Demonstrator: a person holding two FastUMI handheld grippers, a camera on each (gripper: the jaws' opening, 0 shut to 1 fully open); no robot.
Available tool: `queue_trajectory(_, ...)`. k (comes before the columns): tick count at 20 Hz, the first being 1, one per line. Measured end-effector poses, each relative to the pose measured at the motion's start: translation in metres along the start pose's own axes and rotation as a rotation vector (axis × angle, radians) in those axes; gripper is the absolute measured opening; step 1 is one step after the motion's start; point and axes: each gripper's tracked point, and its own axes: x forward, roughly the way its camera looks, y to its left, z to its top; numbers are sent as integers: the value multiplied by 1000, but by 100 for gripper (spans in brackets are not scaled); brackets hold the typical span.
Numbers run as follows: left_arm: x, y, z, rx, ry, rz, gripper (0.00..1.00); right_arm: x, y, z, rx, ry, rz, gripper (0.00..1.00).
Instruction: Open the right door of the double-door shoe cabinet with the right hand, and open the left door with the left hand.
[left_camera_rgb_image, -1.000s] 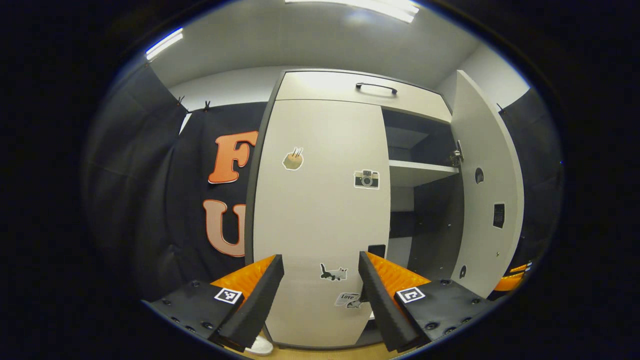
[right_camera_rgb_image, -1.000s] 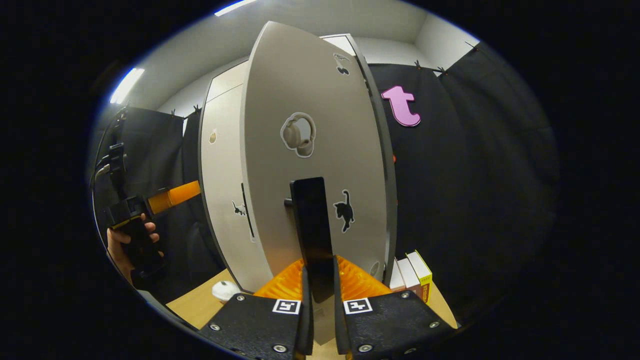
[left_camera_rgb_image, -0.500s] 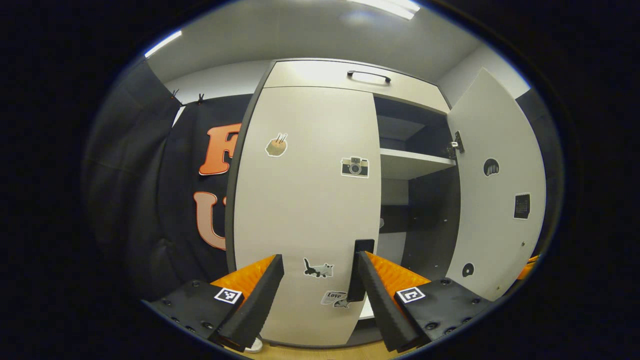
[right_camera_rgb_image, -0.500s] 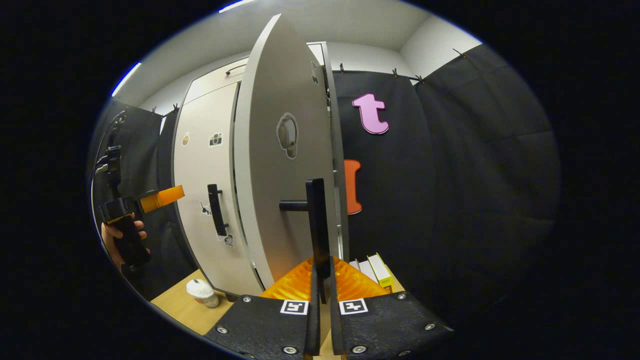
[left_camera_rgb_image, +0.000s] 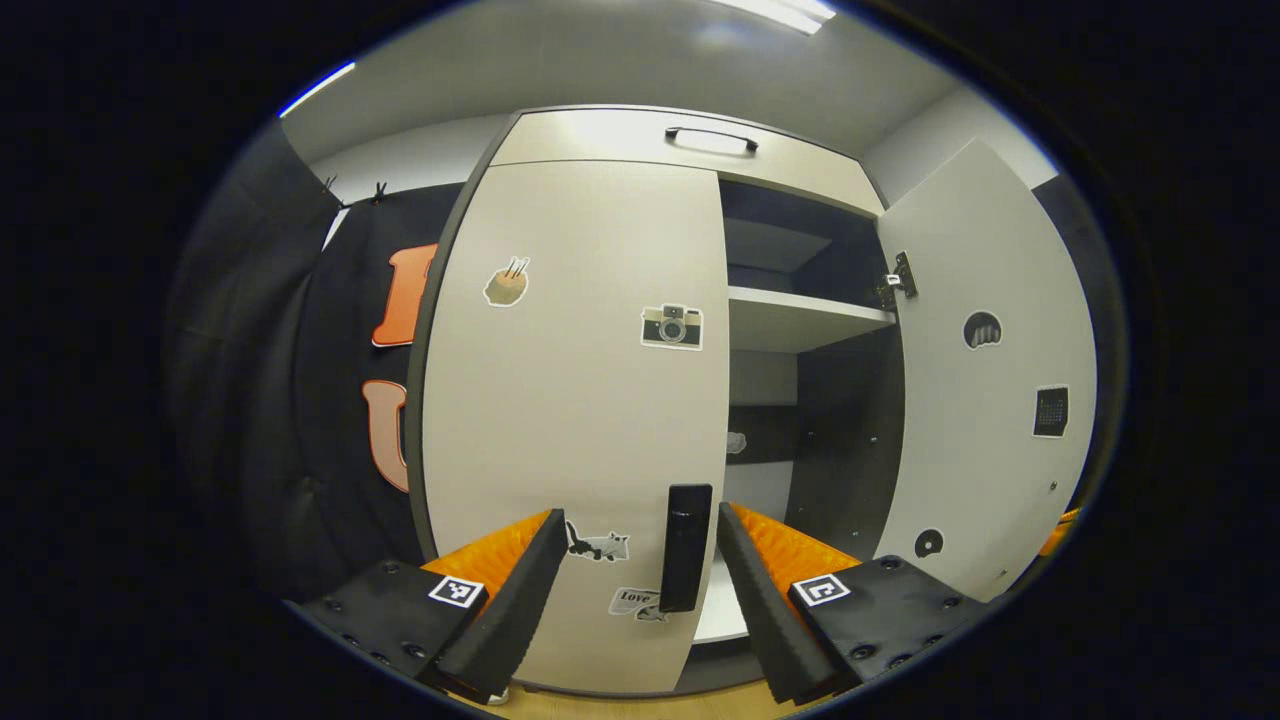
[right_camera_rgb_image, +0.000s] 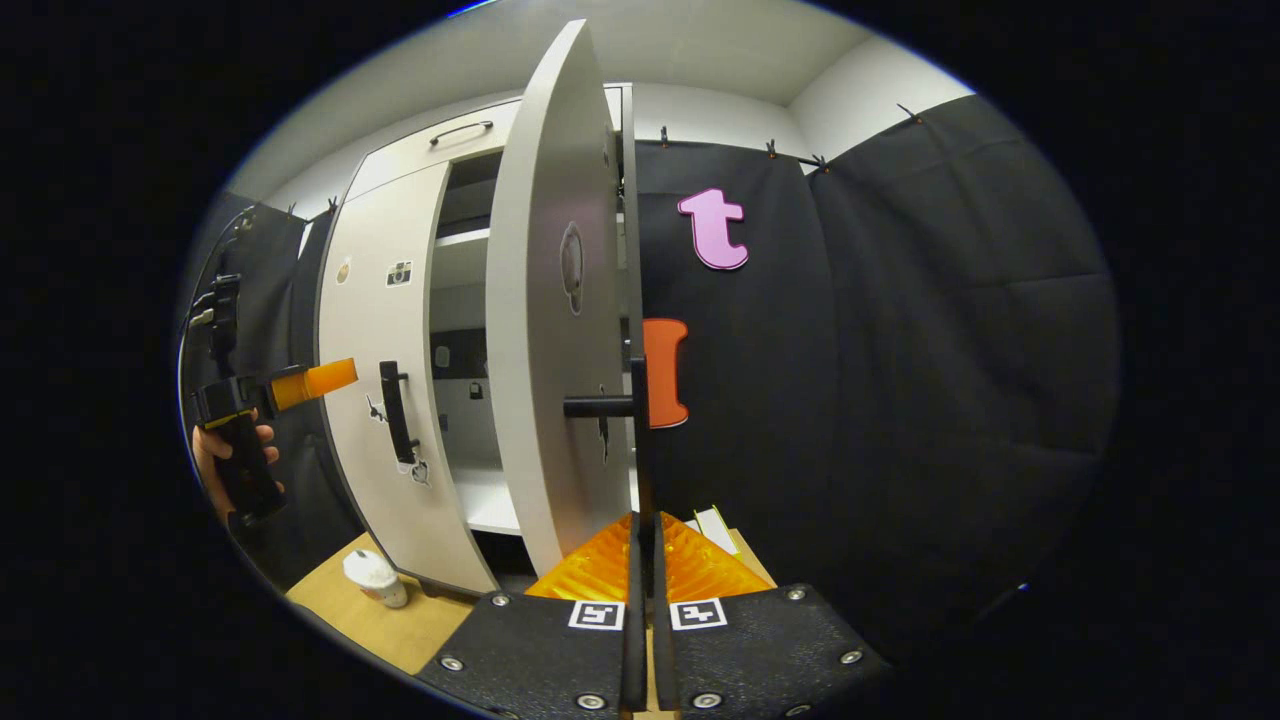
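The pale shoe cabinet fills the left gripper view. Its left door (left_camera_rgb_image: 570, 400) is closed and carries several stickers. The door's black handle (left_camera_rgb_image: 686, 548) stands between the fingers of my left gripper (left_camera_rgb_image: 640, 522), which is open and not pressing on it. The right door (left_camera_rgb_image: 985, 380) stands swung wide, baring a shelf (left_camera_rgb_image: 805, 322). In the right gripper view that right door (right_camera_rgb_image: 545, 330) shows nearly edge-on, and my right gripper (right_camera_rgb_image: 643, 525) is shut on its black handle (right_camera_rgb_image: 639, 450). The left gripper (right_camera_rgb_image: 300, 383) and the hand (right_camera_rgb_image: 215, 455) holding it hover before the left door (right_camera_rgb_image: 380, 300).
A drawer with a black handle (left_camera_rgb_image: 712, 135) tops the cabinet. A white cup (right_camera_rgb_image: 375, 578) stands on the wooden floor (right_camera_rgb_image: 400, 620) by the cabinet's foot. Some boxes (right_camera_rgb_image: 715, 525) lean against the black cloth wall behind the open door.
The right door has swung further open with the right gripper shut on its handle. The left gripper has shifted right, so the left door's handle now lies between its open fingers.
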Motion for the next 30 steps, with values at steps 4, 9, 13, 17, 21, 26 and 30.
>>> queue_trajectory(4,10,-16,-4,-7,10,-27,96,-12,-8,6,46,-8,13,2)
queue_trajectory(9,24,-26,-8,-9,42,-40,96,-33,-34,29,47,-70,-29,2)
queue_trajectory(13,36,-26,-14,1,67,-21,95,-40,-62,23,108,-53,-72,2)
queue_trajectory(17,50,-30,-26,-20,108,-17,97,-45,-88,19,95,-64,-134,8)
queue_trajectory(21,65,-13,-52,-21,176,41,96,-39,-93,8,120,-54,-155,13)
queue_trajectory(26,75,-3,-81,-47,235,78,95,-32,-88,-3,114,-38,-142,35)
queue_trajectory(30,77,-4,-86,-47,235,75,96,-24,-86,-9,128,-33,-135,55)
